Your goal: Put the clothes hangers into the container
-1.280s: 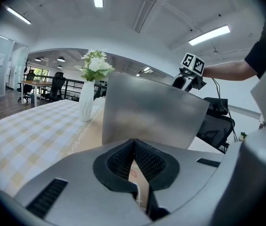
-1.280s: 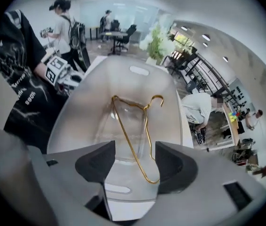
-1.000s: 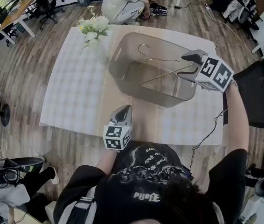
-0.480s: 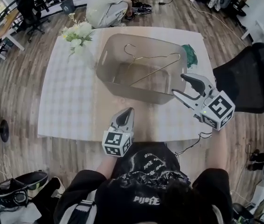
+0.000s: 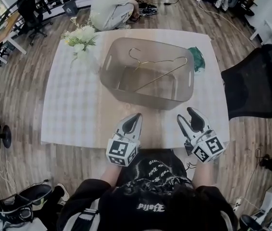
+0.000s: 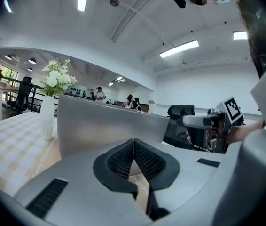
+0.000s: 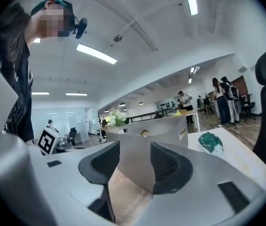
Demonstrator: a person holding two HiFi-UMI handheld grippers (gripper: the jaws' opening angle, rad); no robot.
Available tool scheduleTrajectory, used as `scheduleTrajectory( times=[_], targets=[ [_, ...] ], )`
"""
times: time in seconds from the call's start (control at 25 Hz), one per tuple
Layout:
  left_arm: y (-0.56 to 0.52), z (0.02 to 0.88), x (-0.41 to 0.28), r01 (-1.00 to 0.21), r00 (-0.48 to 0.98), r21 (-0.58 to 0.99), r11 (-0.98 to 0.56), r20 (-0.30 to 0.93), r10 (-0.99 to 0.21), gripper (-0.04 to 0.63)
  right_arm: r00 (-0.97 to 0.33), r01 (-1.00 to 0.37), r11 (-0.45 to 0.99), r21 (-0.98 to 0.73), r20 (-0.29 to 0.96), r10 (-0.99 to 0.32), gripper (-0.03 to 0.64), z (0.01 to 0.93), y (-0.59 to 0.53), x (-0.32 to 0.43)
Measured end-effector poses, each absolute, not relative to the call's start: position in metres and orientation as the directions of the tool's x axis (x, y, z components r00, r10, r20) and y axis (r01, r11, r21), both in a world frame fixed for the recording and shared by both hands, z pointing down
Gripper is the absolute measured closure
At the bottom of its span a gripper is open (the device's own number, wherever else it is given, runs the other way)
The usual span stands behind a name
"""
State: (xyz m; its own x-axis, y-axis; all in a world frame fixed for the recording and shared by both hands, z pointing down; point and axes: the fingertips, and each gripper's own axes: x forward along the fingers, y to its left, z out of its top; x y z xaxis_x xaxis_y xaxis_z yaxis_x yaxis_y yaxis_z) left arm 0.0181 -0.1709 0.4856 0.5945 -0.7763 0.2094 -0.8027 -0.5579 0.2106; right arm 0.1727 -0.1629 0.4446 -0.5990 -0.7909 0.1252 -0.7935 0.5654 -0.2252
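Note:
A wire clothes hanger point(image 5: 153, 67) lies slanted inside the grey translucent container point(image 5: 115, 85) on the table; its hook tip point(image 7: 144, 133) peeks over the rim in the right gripper view. My left gripper point(image 5: 135, 118) rests at the table's near edge, short of the container, jaws shut and empty. My right gripper point(image 5: 187, 116) sits beside it at the near edge, to the right, jaws apart and closing with nothing between them. The container wall point(image 6: 100, 126) fills the middle of the left gripper view.
A vase of white flowers point(image 5: 81, 37) stands at the table's far left corner. A green object point(image 5: 196, 58) lies right of the container. A black office chair point(image 5: 256, 85) is off the table's right side. A person point(image 5: 109, 6) crouches beyond the far edge.
My right gripper has pulled back from the container's right rim to the near table edge beside the left one, leaving the hanger in the container. The left gripper has stayed put.

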Motion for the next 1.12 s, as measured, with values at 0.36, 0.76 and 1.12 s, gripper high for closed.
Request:
scheduleTrajectory(
  times=[0.36,0.76,1.12],
  targets=[
    [-0.17,0.492,0.017,-0.8,0.599,0.206,-0.563,0.226,-0.768,0.575,-0.508,-0.861,0.477,-0.176,0.31,-0.804,0.397,0.52,-0.165,0.175],
    [-0.168,0.501,0.022,-0.798,0.601,0.231,-0.556,0.243,-0.762,0.574,-0.516,-0.851,0.516,-0.096,0.339,-0.787,0.458,0.52,-0.167,0.166],
    [-0.168,0.51,0.031,-0.784,0.62,0.24,-0.573,0.254,-0.742,0.575,-0.483,-0.869,0.485,-0.095,0.368,-0.794,0.606,0.525,-0.175,0.166]
  ],
)
